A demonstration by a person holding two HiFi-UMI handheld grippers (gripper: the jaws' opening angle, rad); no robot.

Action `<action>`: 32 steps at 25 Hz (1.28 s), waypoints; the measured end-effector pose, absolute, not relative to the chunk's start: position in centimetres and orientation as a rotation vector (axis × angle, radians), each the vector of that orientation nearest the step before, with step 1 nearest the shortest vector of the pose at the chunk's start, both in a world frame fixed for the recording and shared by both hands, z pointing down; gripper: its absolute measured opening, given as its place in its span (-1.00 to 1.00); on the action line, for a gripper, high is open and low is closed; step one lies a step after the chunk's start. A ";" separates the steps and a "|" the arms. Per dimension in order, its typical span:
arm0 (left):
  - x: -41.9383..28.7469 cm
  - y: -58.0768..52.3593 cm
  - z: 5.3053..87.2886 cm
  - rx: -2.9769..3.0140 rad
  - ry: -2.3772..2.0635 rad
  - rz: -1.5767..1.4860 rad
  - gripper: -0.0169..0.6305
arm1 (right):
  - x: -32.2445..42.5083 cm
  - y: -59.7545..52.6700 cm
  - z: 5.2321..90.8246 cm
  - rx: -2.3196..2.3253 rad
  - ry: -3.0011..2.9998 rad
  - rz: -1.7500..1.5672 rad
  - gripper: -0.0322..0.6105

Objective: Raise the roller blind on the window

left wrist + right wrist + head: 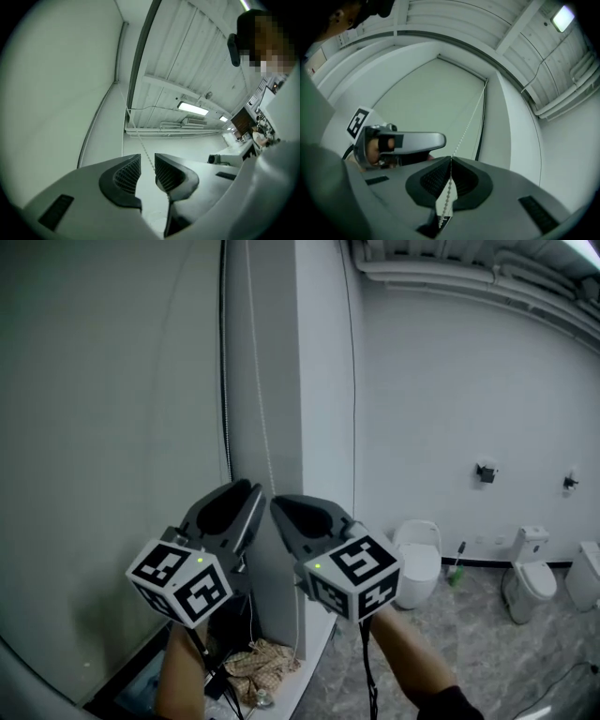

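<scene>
Beside the lowered roller blind (103,427), the bead chain (263,418) hangs along the white pillar (323,381). Right gripper (450,163) is clamped on the chain. Left gripper (147,165) has its jaws apart, chain running between them. Grippers sit side by side; toilets (419,559) at far wall, crumpled cloth (258,662) on floor below.

Two tools are counted: left tool (147,160), right tool (450,162); one bead chain (468,122); one roller blind (103,427); three toilets (419,559).
</scene>
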State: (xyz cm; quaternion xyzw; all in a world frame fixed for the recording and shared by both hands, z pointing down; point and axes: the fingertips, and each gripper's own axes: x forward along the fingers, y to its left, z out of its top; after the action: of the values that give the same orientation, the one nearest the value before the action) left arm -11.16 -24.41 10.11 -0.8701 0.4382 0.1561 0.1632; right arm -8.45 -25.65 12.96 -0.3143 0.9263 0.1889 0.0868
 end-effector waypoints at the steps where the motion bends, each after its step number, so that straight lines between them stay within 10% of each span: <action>1: -10.6 -24.8 9.8 -2.508 1.225 0.444 -0.76 | -8.2 -25.6 13.3 -0.943 2.764 0.571 -0.85; 32: -9.2 -29.7 21.3 -2.495 1.344 0.276 -0.89 | -5.2 -27.0 30.8 -0.831 2.840 0.157 -0.84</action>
State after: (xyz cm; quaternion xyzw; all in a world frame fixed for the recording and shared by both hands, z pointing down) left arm -9.22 -29.73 21.31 -0.8667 0.4670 0.0959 0.1467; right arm -5.23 -27.03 30.76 -0.2792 0.9546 0.0529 0.0891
